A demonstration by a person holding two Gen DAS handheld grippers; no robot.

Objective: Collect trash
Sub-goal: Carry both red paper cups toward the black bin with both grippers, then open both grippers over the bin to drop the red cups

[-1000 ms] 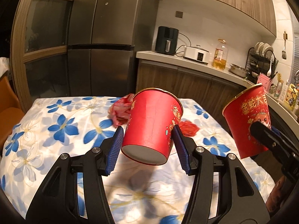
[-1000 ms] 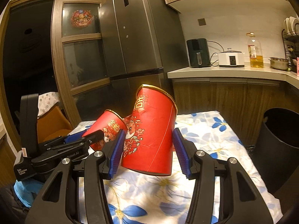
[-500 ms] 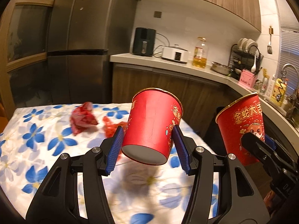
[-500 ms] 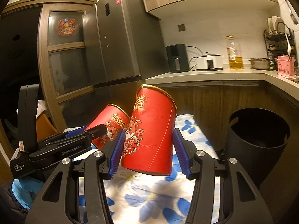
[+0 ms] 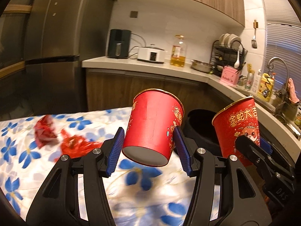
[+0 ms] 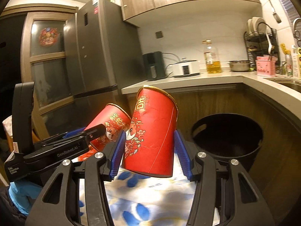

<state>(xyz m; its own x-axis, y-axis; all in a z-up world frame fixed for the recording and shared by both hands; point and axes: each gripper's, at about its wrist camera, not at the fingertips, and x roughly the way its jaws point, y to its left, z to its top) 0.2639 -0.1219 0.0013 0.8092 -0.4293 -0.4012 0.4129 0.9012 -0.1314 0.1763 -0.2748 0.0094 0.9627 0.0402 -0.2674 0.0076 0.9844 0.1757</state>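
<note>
My left gripper [image 5: 149, 150] is shut on a red paper cup [image 5: 152, 126], held tilted above the flowered tablecloth [image 5: 18, 162]. My right gripper [image 6: 149, 153] is shut on a second red paper cup [image 6: 154, 131], which also shows in the left wrist view [image 5: 238, 126] at the right. The left cup shows in the right wrist view [image 6: 111, 122] to the left. A black trash bin [image 6: 227, 137] stands on the floor beyond the table's right end, and its rim shows in the left wrist view [image 5: 201, 114]. Red crumpled wrappers [image 5: 45, 131] lie on the table.
A wooden kitchen counter [image 5: 150, 69] with a white cooker [image 5: 151, 54], an oil bottle [image 5: 177, 53] and a dish rack [image 5: 228, 56] runs behind. A steel fridge [image 5: 52, 43] stands at the left. A sink with a faucet [image 5: 278, 69] is at the right.
Both grippers have swung to the right with their cups. The table has slid left in view and the black bin has come nearer and larger in the right wrist view.
</note>
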